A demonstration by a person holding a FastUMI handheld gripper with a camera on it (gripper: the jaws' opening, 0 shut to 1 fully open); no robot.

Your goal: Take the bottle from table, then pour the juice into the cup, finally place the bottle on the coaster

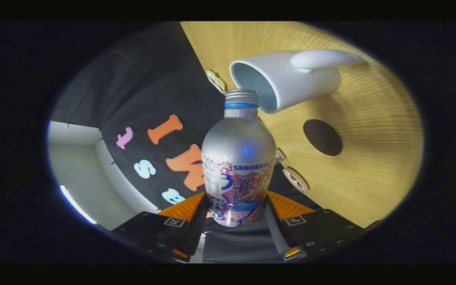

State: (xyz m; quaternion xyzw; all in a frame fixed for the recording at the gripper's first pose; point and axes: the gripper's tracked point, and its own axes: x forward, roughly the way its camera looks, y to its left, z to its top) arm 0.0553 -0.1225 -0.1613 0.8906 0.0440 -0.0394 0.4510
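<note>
A: Eyes on the bottle [238,158]: it sits clamped between the two fingers, both pressing on its lower body, so the gripper [239,221] is closed on it and carrying it clear of the table [370,174].

B: And the whole view is rolled over. The tabletop runs up one side, which tells me the bottle is tipped well off upright.

A: Right, and its neck points straight at the white cup [287,79]. The mouth of the cup sits just beyond the bottle's top, the two rims looking very close, though whether they touch I can't tell.

B: So I'd call this the pouring step. Pickup is done, placing isn't.

A: One catch: the cap with its blue ring looks to be on. No juice visible in the stream or in the cup.

B: Agreed, I see none. Where's the landing spot?

A: The dark round coaster [323,137] lies on the table near the cup, well apart from the bottle for now.

B: Then the next move calls for rolling the wrist back to bring the bottle upright, keeping the squeeze firm, then carrying it over and lowering it squarely onto that coaster before opening.
</note>
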